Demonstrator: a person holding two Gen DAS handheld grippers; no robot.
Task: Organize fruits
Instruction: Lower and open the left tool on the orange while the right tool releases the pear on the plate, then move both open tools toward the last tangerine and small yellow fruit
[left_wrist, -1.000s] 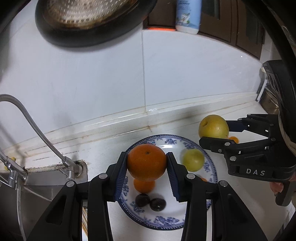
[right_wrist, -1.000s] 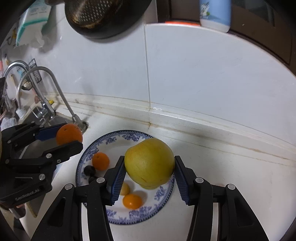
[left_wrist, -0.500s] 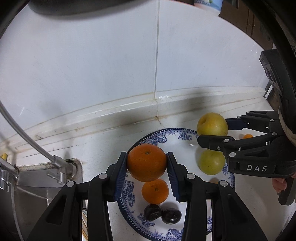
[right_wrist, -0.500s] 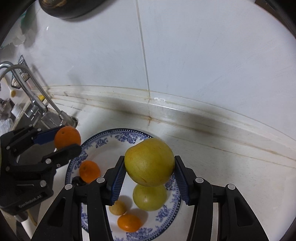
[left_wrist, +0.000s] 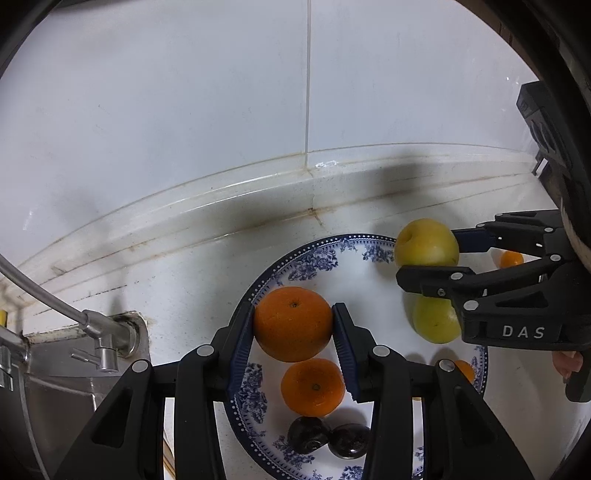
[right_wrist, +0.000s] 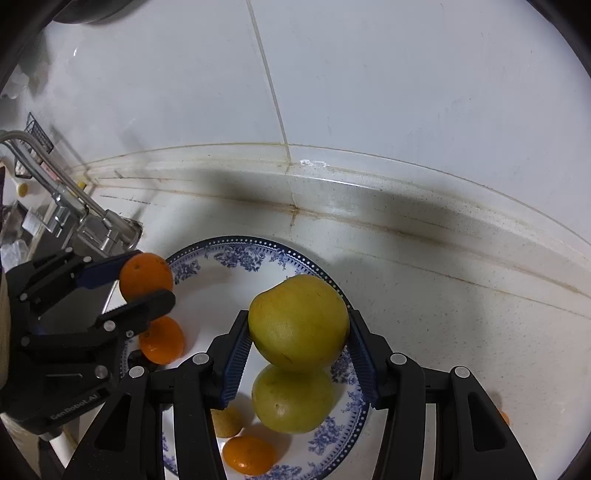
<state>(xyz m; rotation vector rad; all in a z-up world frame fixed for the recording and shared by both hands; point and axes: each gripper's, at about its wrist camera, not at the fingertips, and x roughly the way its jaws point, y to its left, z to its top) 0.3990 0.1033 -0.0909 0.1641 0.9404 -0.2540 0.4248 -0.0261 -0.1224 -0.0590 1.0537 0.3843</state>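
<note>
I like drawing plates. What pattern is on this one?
Blue flowers and dots on the white plate rim; clearest in the right wrist view.

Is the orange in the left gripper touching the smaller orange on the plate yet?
Cannot tell. In the left wrist view the held orange overlaps the smaller orange; in the right wrist view a finger of the left gripper covers where they would meet.

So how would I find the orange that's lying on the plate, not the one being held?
Find the blue-and-white plate on the counter by the sink. The orange on the plate lies near its left side, just beyond two dark plums. It rests below the bigger held orange, clamped in the left gripper.
</note>
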